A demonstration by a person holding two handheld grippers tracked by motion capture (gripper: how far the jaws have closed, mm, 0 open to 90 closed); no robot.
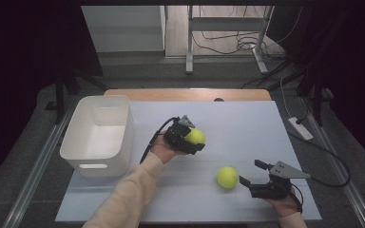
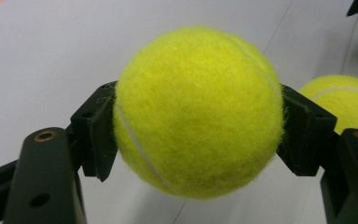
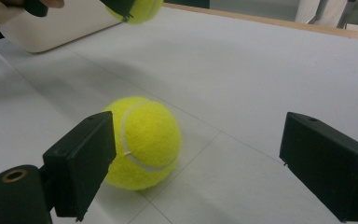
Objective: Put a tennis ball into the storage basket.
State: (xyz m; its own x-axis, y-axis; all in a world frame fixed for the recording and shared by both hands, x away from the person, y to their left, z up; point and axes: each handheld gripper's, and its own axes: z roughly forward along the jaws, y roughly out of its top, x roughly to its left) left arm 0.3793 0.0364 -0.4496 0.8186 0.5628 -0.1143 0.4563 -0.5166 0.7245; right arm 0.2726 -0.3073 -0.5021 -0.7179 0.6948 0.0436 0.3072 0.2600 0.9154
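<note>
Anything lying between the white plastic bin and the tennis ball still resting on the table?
Nothing rests there: bare white tabletop between the white plastic bin and the resting yellow tennis ball. In the high view, only the person's sleeve passes above it.

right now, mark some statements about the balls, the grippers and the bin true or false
1. The left gripper is shut on a tennis ball. True.
2. The right gripper also holds a ball. False: its jaws stand open, and the second tennis ball rests on the table beside one jaw.
3. The white bin sits left of the held ball in the high view. True.
4. A ball lies in the bin. False: no ball shows inside it.
</note>
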